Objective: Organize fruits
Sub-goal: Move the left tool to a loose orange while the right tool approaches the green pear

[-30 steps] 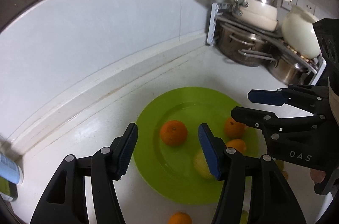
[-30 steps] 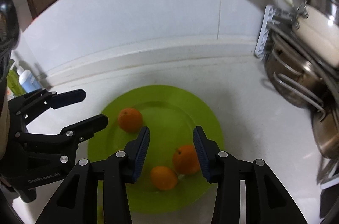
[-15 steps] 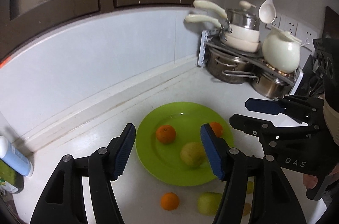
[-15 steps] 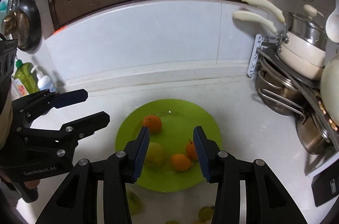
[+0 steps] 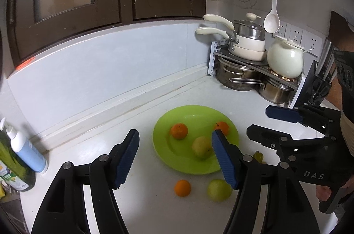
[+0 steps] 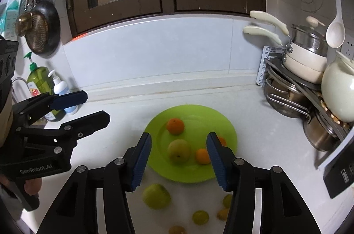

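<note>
A green plate [image 5: 190,116] [image 6: 199,116] lies on the white counter. It holds oranges [image 5: 179,131] [image 6: 175,126] and a yellow-green apple [image 5: 201,147] [image 6: 178,151]. In front of the plate lie a loose orange [image 5: 182,188], a green apple [image 5: 219,189] [image 6: 156,196] and several small fruits [image 6: 200,217]. My left gripper [image 5: 174,158] is open and empty, raised above the plate's near side. My right gripper [image 6: 178,158] is open and empty too, raised to the right of the left one; it shows in the left wrist view [image 5: 263,123].
A rack with steel pots [image 5: 239,76], white pans and a white jar [image 5: 285,61] fills the back right corner. A soap bottle [image 5: 26,154] and green bottle [image 6: 39,81] stand at the left. A backsplash wall runs behind the plate.
Both grippers have risen and pulled back from the plate, so more counter and the loose fruits in front have come into view. Both stay open and empty.
</note>
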`<state>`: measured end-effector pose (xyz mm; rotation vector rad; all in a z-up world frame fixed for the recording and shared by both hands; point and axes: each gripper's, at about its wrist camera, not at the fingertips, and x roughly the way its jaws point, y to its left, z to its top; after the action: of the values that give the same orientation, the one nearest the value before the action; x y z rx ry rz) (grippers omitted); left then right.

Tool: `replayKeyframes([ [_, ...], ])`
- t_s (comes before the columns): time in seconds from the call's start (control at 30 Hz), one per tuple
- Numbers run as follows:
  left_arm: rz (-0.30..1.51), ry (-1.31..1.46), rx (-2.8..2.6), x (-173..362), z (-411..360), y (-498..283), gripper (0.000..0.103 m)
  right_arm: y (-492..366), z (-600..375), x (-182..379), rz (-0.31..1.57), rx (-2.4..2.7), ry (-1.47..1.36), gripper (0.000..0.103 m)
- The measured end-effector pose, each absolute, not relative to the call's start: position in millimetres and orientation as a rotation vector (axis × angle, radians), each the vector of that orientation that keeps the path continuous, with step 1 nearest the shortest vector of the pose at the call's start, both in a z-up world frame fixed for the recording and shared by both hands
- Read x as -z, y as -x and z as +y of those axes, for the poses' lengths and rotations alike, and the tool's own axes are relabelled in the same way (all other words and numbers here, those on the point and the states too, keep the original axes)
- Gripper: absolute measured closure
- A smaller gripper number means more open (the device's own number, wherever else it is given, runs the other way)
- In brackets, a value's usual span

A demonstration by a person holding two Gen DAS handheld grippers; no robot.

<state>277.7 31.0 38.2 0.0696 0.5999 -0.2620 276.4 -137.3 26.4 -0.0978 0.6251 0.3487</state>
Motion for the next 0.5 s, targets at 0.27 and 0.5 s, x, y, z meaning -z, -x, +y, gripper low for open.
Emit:
replayKeyframes([
  [0.27,0.594,-0.100,0.270,-35,44,-254,0.029,-247,-124,-23,0.597,-0.311,0.110,0.041],
  [0.5,0.613,-0.148,0.307,-21,55,-244,0.028,-230,-110,-9,0.625,-0.284,0.110,0.039],
])
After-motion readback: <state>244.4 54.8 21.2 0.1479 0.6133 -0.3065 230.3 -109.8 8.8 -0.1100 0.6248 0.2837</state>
